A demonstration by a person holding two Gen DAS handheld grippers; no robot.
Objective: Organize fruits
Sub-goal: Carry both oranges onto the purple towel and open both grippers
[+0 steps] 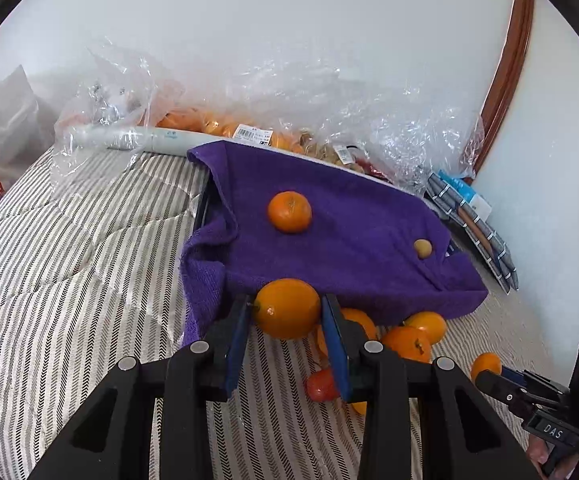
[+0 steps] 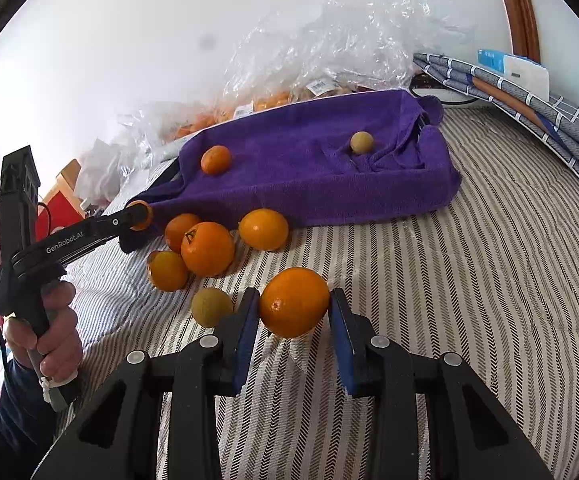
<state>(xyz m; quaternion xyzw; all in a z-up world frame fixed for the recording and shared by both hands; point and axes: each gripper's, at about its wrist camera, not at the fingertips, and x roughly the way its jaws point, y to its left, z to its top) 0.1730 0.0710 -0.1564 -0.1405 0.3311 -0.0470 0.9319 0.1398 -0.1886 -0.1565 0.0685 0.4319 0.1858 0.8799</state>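
Striped bedding (image 2: 469,280) under us: left gripper (image 1: 287,306) pinching an orange (image 1: 286,308) by the purple towel (image 1: 341,248); right gripper (image 2: 294,300) clamps another orange (image 2: 293,302), loose oranges (image 2: 207,248) crowding nearby.

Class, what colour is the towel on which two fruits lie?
Purple. The towel shows best in the right wrist view.

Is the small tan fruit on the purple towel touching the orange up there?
Apart. The right wrist view shows bare purple towel between the tan fruit and the orange.
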